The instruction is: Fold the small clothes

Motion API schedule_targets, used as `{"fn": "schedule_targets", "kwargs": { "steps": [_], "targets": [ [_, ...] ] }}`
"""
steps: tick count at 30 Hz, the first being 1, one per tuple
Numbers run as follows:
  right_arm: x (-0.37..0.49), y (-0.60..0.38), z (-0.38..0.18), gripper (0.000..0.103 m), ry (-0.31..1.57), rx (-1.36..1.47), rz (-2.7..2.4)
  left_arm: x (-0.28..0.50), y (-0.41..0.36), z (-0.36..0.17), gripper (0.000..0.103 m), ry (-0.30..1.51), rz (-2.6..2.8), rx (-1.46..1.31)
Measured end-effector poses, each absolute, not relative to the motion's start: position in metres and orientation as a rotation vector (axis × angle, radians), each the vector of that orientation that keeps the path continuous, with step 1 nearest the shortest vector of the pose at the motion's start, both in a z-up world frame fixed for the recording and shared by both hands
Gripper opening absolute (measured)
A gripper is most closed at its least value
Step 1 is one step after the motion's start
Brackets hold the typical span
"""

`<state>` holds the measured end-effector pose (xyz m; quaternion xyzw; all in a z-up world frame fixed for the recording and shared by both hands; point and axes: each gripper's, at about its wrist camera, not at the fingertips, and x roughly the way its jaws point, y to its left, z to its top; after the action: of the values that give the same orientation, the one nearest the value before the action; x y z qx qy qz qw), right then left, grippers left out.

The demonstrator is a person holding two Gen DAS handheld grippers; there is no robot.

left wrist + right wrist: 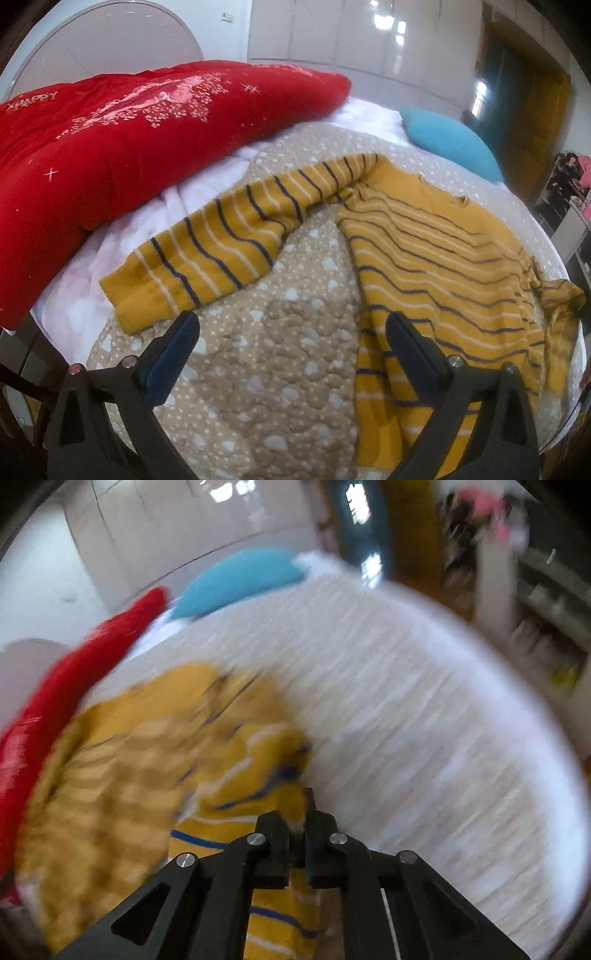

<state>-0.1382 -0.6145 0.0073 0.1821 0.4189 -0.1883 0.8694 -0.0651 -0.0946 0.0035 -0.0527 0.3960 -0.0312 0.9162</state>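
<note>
Right gripper [301, 812] clamped on sweater [258, 768] sleeve near bed edge [546, 775]

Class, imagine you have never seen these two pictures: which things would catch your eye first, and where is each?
The mustard-yellow knitted sweater with navy and white stripes lies spread on the beige quilted bedspread, one sleeve stretched toward the big red printed quilt bunched at the left. A turquoise pillow sits at the far edge. The right gripper has its jaws shut on the sweater's cloth, while the left gripper hangs open above the bedspread.

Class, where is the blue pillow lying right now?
In the left wrist view the blue pillow lies at the bed's far right, beyond the striped sweater and right of the red quilt.
</note>
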Motion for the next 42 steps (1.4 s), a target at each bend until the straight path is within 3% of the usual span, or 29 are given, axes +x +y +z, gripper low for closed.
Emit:
{"fn": "schedule_targets", "kwargs": {
  "steps": [3, 7, 9, 11, 12, 19, 23, 25, 26, 27, 33, 42],
  "targets": [
    [-0.126, -0.671, 0.024, 0.006, 0.858, 0.359, -0.587, -0.061, -0.086, 0.005, 0.100, 0.825, -0.068, -0.126],
    [-0.119, -0.701, 0.018, 0.013, 0.933, 0.391, -0.694, -0.058, -0.083, 0.001, 0.100, 0.843, -0.074, -0.132],
    [-0.131, -0.677, 0.026, 0.021, 0.907, 0.352, -0.675, -0.056, -0.084, -0.004, 0.100, 0.853, -0.078, -0.129],
    [-0.145, -0.642, 0.034, 0.037, 0.892, 0.378, -0.558, -0.053, -0.083, -0.009, 0.100, 0.871, -0.098, -0.144],
    [-0.157, -0.616, 0.032, 0.038, 0.890, 0.420, -0.434, -0.052, -0.083, -0.012, 0.100, 0.880, -0.114, -0.160],
    [-0.215, -0.496, -0.020, 0.039, 0.982, 0.671, 0.156, -0.055, -0.088, -0.034, 0.100, 0.960, -0.256, -0.298],
    [-0.220, -0.445, -0.033, 0.039, 0.998, 0.626, 0.217, -0.062, -0.089, -0.039, 0.100, 0.987, -0.274, -0.341],
    [-0.216, -0.421, -0.038, 0.036, 0.997, 0.574, 0.207, -0.065, -0.088, -0.037, 0.100, 0.988, -0.275, -0.357],
    [-0.213, -0.416, -0.036, 0.013, 0.997, 0.539, 0.194, -0.068, -0.086, -0.035, 0.100, 0.986, -0.273, -0.364],
    [-0.213, -0.412, -0.032, 0.010, 0.999, 0.515, 0.193, -0.072, -0.083, -0.033, 0.100, 0.980, -0.272, -0.368],
    [-0.259, -0.469, 0.003, 0.008, 0.927, 0.527, 0.115, -0.077, -0.071, -0.020, 0.100, 0.958, -0.274, -0.363],
    [-0.282, -0.502, -0.017, 0.003, 0.965, 0.558, 0.009, -0.080, -0.119, -0.047, 0.100, 1.053, -0.406, -0.294]
  ]
}}
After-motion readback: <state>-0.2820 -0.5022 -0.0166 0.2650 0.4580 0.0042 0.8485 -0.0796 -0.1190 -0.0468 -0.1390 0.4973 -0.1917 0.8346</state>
